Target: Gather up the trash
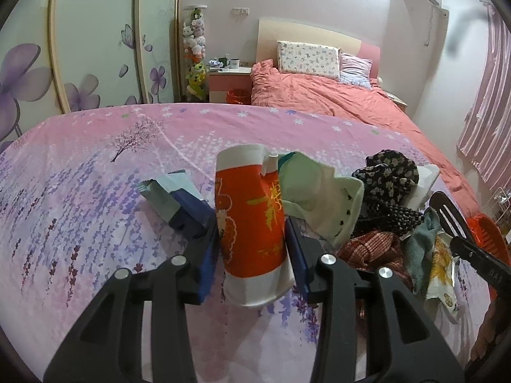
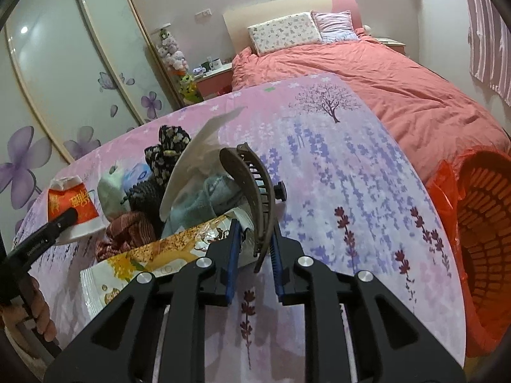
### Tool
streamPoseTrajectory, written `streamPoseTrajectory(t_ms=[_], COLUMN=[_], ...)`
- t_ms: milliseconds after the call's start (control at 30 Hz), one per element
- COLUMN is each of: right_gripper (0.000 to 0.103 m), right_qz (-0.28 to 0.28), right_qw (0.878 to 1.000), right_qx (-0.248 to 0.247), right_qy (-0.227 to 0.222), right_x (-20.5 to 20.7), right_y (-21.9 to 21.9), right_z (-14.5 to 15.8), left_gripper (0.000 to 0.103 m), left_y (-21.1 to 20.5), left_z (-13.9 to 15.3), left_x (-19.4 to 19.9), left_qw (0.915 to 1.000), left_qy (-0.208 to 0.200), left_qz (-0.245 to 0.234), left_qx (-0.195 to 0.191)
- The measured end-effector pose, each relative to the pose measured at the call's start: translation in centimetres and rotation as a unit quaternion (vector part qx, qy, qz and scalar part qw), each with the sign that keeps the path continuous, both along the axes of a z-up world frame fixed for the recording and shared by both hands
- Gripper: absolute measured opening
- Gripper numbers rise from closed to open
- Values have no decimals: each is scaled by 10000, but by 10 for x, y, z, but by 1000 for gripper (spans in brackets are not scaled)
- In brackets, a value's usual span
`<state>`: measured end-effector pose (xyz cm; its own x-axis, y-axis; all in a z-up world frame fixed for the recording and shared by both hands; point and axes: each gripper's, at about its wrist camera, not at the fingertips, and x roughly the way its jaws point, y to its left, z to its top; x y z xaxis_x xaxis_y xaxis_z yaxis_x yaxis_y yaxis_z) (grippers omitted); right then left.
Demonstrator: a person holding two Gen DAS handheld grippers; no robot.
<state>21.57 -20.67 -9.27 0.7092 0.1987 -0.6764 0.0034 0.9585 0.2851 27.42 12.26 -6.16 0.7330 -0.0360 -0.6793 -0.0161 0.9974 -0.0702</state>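
A red-and-white paper cup [image 1: 252, 210] is pinched between the blue pads of my left gripper [image 1: 251, 226], tilted and lifted just off the pink lavender-print cloth [image 1: 95, 191]. In the right wrist view the same cup [image 2: 80, 204] appears at far left. My right gripper [image 2: 254, 226] is shut on a brown toothed hair clip [image 2: 249, 175], which stands upright between its pads. A yellow snack wrapper [image 2: 153, 255] lies just left of that gripper. A small blue-and-teal carton [image 1: 172, 198] lies left of the cup.
A heap of cloth lies between the grippers: black floral fabric [image 1: 389, 172], a pale green sock [image 1: 319, 191], red knit [image 1: 373, 245], a teal towel [image 2: 204, 198] and white paper [image 2: 191, 159]. An orange basket with a red bag [image 2: 479, 239] stands at the right edge. A coral bed [image 2: 399, 79] lies behind.
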Motion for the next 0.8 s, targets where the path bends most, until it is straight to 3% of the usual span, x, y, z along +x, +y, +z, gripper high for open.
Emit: streamPoseTrajectory(t_ms=[267, 333, 400, 600, 667, 800], right_gripper=[21, 31, 35, 35, 26, 25], right_qz=[78, 155, 131, -94, -124, -116], right_qw=[9998, 9997, 9998, 9998, 9998, 9999], right_qx=[138, -46, -59, 109, 88, 82], right_qy=[-112, -163, -150, -160, -124, -17], right_x=[-6, -11, -11, -1, 4, -1], right_y=[-3, 3, 3, -9, -10, -14], right_z=[5, 5, 4, 6, 6, 5], left_gripper=[39, 39, 39, 39, 39, 39], left_y=[1, 2, 2, 1, 1, 3], left_z=[1, 2, 2, 1, 1, 1], left_x=[2, 2, 2, 2, 4, 4], left_qw=[10000, 10000, 10000, 10000, 10000, 10000], left_qy=[-28, -26, -27, -20, -17, -11], left_qz=[10, 12, 11, 2, 3, 5], left_qx=[5, 13, 18, 12, 12, -18])
